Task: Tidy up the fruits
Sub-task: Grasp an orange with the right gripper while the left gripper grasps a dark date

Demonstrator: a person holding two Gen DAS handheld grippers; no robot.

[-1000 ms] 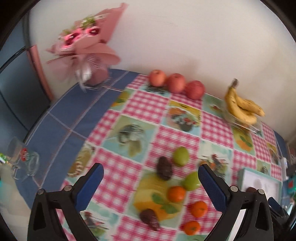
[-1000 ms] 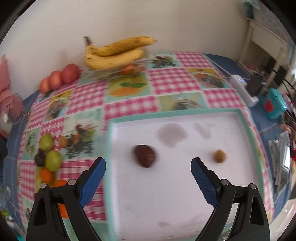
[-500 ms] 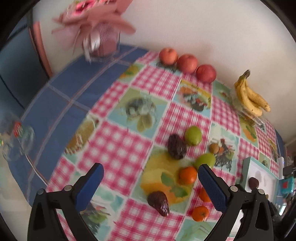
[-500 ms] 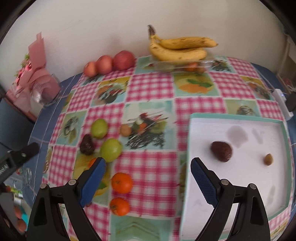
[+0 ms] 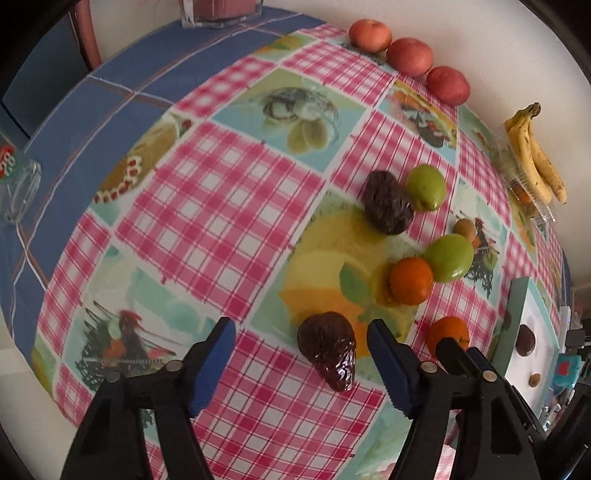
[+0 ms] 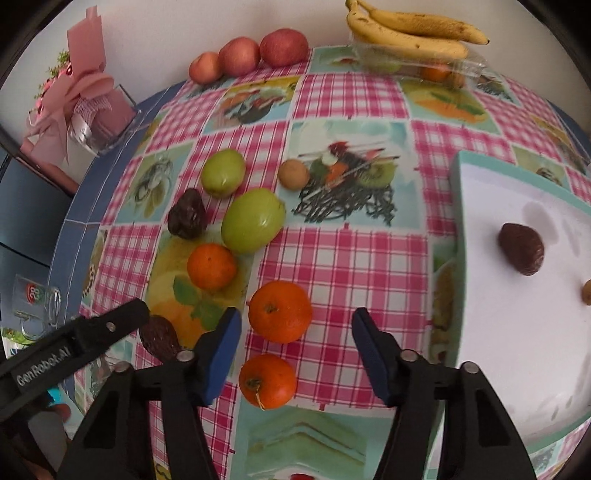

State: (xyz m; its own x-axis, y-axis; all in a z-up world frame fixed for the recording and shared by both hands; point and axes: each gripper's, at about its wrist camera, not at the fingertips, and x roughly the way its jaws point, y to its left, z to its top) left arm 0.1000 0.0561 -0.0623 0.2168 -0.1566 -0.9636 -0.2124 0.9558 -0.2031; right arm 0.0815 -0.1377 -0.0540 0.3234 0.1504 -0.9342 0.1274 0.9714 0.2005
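My left gripper (image 5: 301, 354) is open and low over the table, with a dark wrinkled fruit (image 5: 328, 349) lying between its fingers, untouched. My right gripper (image 6: 295, 338) is open, with an orange (image 6: 279, 311) between its fingertips and a second orange (image 6: 267, 381) nearer the camera. A third orange (image 6: 211, 266), two green fruits (image 6: 253, 219) (image 6: 222, 171), another dark fruit (image 6: 187, 218) and a small brown fruit (image 6: 293, 174) lie beyond. The white tray (image 6: 491, 332) at right holds a dark fruit (image 6: 521, 248) and a small brown fruit (image 6: 587, 291).
Three red apples (image 6: 255, 53) and a bunch of bananas (image 6: 410, 33) on a clear box line the back wall. A pink bouquet (image 6: 77, 103) stands at the back left. A glass mug (image 5: 14, 188) sits on the blue cloth at left.
Both grippers have moved down and forward toward the fruit cluster. The left one has come around the dark fruit. The right one has swung from the tray to the oranges.
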